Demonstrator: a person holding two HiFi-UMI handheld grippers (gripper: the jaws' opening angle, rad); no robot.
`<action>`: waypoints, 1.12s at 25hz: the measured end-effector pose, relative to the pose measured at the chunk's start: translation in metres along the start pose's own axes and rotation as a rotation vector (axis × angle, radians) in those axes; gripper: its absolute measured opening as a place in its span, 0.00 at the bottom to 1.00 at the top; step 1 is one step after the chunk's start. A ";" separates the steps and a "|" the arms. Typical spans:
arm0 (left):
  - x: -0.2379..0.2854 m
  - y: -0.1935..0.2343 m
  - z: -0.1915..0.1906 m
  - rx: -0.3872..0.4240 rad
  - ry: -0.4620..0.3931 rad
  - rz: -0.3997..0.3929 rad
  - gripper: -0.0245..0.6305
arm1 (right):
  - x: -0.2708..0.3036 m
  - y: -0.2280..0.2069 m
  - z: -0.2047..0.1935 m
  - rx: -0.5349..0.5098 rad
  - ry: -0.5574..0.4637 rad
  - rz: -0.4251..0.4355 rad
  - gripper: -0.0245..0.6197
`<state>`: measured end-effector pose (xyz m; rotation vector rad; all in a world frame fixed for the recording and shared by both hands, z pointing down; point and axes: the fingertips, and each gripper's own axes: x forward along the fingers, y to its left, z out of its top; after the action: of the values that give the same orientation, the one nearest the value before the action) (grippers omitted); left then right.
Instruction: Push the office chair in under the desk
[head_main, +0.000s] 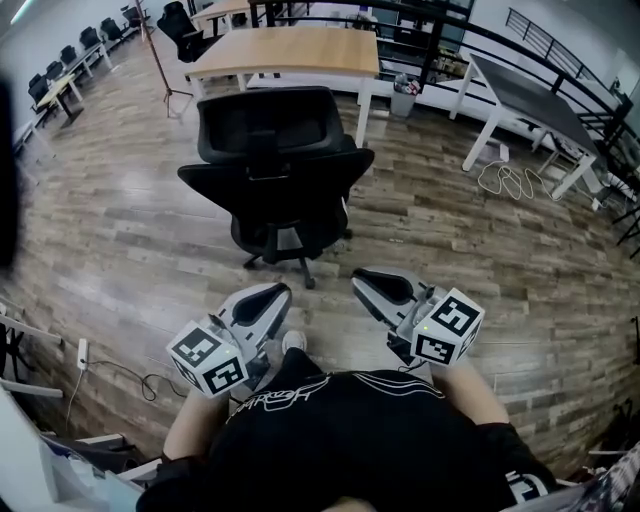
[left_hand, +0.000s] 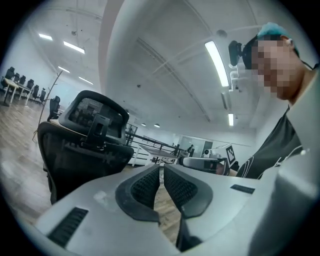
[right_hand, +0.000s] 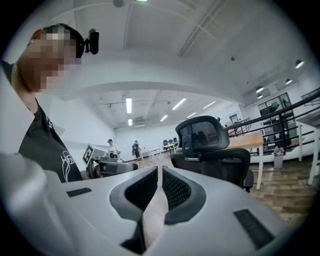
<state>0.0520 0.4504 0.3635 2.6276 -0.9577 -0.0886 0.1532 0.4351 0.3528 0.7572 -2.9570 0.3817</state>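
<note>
Office chair (head_main: 275, 175), one, stands just before one wooden desk (head_main: 290, 52).

Open floor (head_main: 150, 250) (wood planks) leads to the chair (head_main: 275, 130).

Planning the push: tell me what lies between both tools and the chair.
Only bare wood floor, as the head view shows: left tool and right tool, both shut, sit short of the chair.

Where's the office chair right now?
In the head view, the black office chair stands upper centre, on the floor just in front of the wooden desk.
</note>
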 end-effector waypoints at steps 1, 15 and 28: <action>0.000 0.005 0.000 0.005 0.002 0.011 0.05 | 0.002 -0.004 0.000 -0.013 0.004 -0.012 0.10; 0.003 0.118 0.015 0.062 0.036 0.148 0.28 | 0.049 -0.091 0.014 -0.127 0.039 -0.268 0.27; -0.002 0.280 0.060 0.301 0.140 0.381 0.46 | 0.099 -0.218 0.027 -0.349 0.245 -0.516 0.45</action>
<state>-0.1321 0.2341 0.4015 2.6073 -1.4979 0.3520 0.1707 0.1974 0.3877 1.2590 -2.3853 -0.0721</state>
